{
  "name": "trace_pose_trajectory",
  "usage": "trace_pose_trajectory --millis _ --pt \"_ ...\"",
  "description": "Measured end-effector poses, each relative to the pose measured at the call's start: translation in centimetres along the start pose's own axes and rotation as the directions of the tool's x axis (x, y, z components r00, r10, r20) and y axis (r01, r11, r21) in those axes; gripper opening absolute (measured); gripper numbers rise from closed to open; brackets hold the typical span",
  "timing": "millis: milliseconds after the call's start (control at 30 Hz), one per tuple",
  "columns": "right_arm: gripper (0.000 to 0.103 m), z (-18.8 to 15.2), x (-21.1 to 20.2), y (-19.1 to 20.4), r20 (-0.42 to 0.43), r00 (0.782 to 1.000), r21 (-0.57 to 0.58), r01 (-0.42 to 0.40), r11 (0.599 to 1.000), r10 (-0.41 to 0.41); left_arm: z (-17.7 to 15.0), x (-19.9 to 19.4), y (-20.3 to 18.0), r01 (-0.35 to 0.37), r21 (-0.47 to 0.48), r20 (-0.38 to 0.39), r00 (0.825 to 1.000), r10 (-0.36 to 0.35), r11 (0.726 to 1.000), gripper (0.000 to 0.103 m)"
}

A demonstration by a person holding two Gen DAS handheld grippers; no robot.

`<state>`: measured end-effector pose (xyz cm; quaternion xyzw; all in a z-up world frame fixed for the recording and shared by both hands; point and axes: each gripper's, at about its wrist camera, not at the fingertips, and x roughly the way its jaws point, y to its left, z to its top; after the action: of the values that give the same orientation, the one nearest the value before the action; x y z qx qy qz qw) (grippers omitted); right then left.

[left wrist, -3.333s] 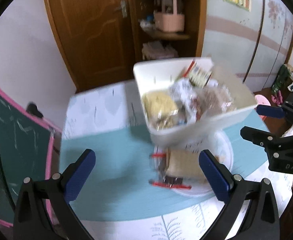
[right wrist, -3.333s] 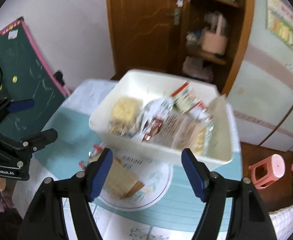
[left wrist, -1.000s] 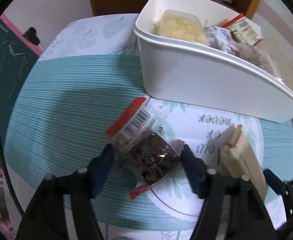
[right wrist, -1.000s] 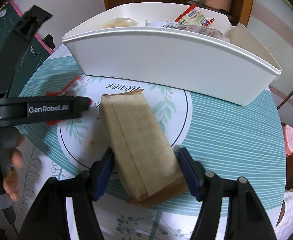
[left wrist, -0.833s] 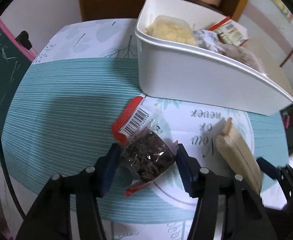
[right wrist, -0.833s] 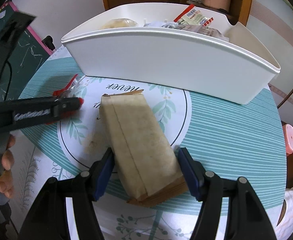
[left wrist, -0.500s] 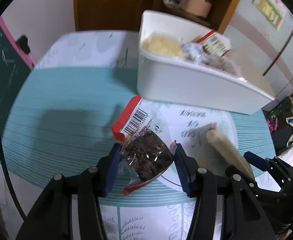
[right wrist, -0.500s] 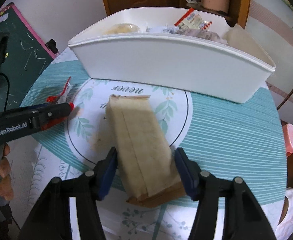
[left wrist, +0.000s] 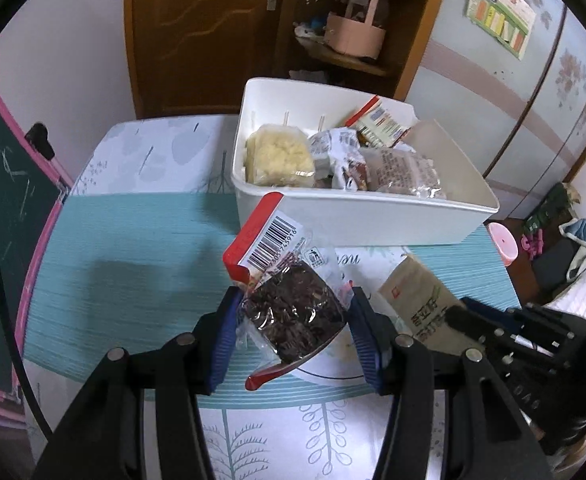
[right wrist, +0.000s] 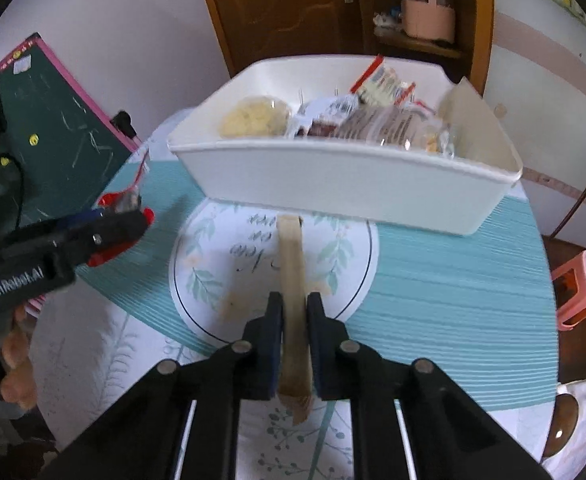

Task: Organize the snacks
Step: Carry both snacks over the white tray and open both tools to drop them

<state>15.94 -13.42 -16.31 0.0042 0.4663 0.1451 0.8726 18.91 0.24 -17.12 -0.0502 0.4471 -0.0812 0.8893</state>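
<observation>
My left gripper (left wrist: 295, 320) is shut on a clear packet of dark snack with a red barcode header (left wrist: 289, 292), held above the table in front of the white bin (left wrist: 373, 216). My right gripper (right wrist: 294, 312) is shut on a flat tan paper packet (right wrist: 291, 264), held edge-on above the round placemat (right wrist: 261, 256). The tan packet also shows in the left wrist view (left wrist: 421, 300). The bin (right wrist: 333, 176) holds several wrapped snacks. The left gripper and its packet show at the left of the right wrist view (right wrist: 121, 216).
A round table with a teal striped cloth (left wrist: 133, 248) carries the bin. A green chalkboard with a pink frame (right wrist: 53, 120) leans at the left. A wooden door and shelf (left wrist: 221, 32) stand behind. A pink stool (right wrist: 581, 284) is at the right.
Both grippers closed on their packets and lifted them off the placemat. The tan packet turned from lying flat to edge-on in the right gripper.
</observation>
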Motion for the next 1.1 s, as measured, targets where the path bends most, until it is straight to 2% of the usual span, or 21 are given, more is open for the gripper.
trace_pose_trajectory --millis 200,333,500,633,767,867,1100 --pt "0.012 3.0 -3.5 0.4 0.079 0.997 -0.033 0.006 0.999 -0.003 2.5 -2.3 -1.6 -0.012 0.083 0.045 0.999 0.009 0.996 0.051" --pt "0.012 5.9 -6.4 0.8 0.141 0.99 -0.08 0.029 0.996 -0.018 5.6 -4.2 -3.3 -0.03 0.168 0.093 0.996 0.014 0.985 0.051" --pt "0.012 10.7 -10.9 1.2 0.263 0.964 -0.115 0.078 0.99 -0.046 9.9 -6.5 -5.0 -0.061 0.239 0.165 0.986 0.022 0.969 0.052" --pt "0.012 14.1 -13.3 1.5 0.343 0.936 -0.123 0.126 0.984 -0.077 13.2 -8.1 -6.5 -0.123 0.282 0.249 0.967 0.051 0.952 0.052" --pt "0.012 17.3 -14.6 1.8 0.395 0.912 -0.114 0.168 0.979 -0.111 15.7 -8.6 -7.5 -0.147 0.289 0.292 0.954 0.059 0.946 0.052" --pt "0.012 19.2 -14.5 1.7 0.409 0.903 -0.1 0.193 0.976 -0.136 17.3 -8.3 -7.8 -0.167 0.277 0.313 0.947 0.075 0.946 0.052" --pt "0.012 22.5 -12.2 0.2 0.389 0.901 -0.053 0.228 0.972 -0.19 20.4 -4.9 -6.8 -0.151 0.203 0.27 0.958 0.093 0.967 0.054"
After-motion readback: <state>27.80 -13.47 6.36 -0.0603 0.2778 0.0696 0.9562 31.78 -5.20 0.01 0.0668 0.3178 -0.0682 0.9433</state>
